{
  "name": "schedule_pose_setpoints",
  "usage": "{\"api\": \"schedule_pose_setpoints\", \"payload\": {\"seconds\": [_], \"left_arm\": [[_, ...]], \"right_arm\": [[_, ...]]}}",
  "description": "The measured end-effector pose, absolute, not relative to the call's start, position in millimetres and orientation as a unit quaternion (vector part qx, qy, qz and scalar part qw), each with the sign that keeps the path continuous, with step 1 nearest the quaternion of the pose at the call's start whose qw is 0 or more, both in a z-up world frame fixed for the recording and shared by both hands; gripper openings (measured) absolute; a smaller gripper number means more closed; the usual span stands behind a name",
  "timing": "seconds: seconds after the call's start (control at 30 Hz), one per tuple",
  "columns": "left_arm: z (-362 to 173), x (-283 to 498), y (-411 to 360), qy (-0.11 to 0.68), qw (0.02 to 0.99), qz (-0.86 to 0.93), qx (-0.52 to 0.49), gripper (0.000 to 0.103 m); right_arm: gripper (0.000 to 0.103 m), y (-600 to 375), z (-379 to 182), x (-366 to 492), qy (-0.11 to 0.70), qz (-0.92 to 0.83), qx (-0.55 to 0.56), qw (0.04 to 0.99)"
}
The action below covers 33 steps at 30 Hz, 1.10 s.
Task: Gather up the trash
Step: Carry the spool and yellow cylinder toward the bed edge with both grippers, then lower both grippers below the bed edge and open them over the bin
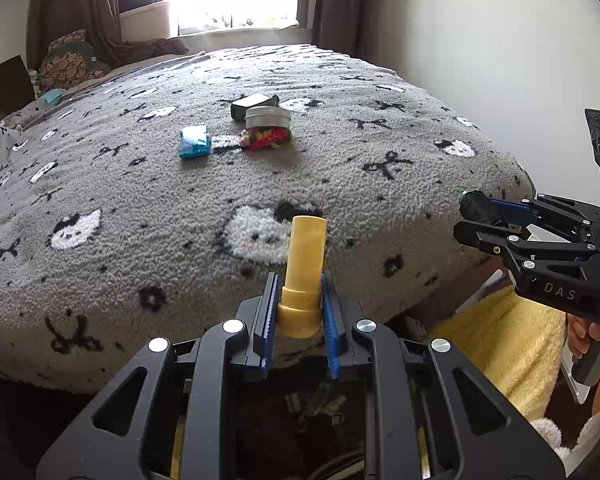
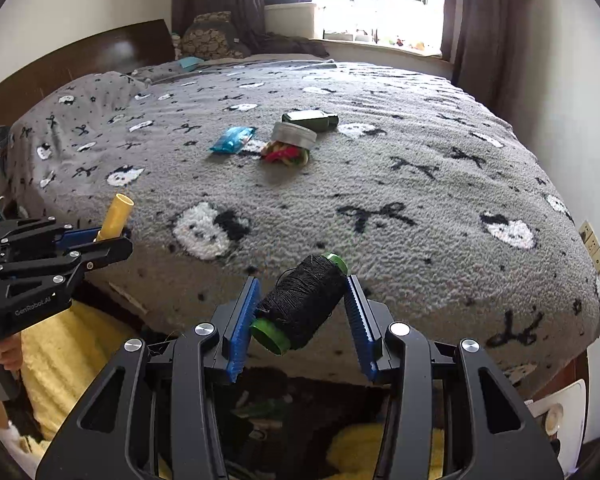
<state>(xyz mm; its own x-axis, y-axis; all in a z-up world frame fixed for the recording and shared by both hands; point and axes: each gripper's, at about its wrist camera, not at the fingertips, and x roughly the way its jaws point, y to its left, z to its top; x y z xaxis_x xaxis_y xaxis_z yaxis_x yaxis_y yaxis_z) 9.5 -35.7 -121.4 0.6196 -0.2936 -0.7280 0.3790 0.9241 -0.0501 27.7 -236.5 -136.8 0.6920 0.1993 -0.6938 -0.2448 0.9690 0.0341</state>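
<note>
My left gripper (image 1: 299,304) is shut on a yellow plastic tube (image 1: 304,268), held upright over the bed's near edge; it also shows in the right wrist view (image 2: 116,216). My right gripper (image 2: 302,304) is shut on a black thread spool with green ends (image 2: 302,302), tilted between the blue pads; the spool also shows in the left wrist view (image 1: 478,208). On the bed lie a blue wrapper (image 1: 195,142), a red and yellow wrapper (image 1: 266,138), a round metal tin (image 1: 267,117) and a dark green bottle (image 1: 254,104).
The grey patterned blanket (image 1: 380,200) covers the bed. A yellow fluffy cloth (image 1: 512,344) lies on the floor beside the bed. Pillows and a wooden headboard (image 2: 100,52) are at the far end, a window behind.
</note>
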Motion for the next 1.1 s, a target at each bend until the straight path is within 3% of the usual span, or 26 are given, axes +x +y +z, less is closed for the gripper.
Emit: {"api": "schedule_pose_setpoints", "payload": {"seconds": [1.1], "left_arm": [[-308,-8,-39,0.612,0.765,-0.194,0.046,0.019]], "right_arm": [[0.045,-213,-292,22,0.56,0.155,0.011,0.814]]}}
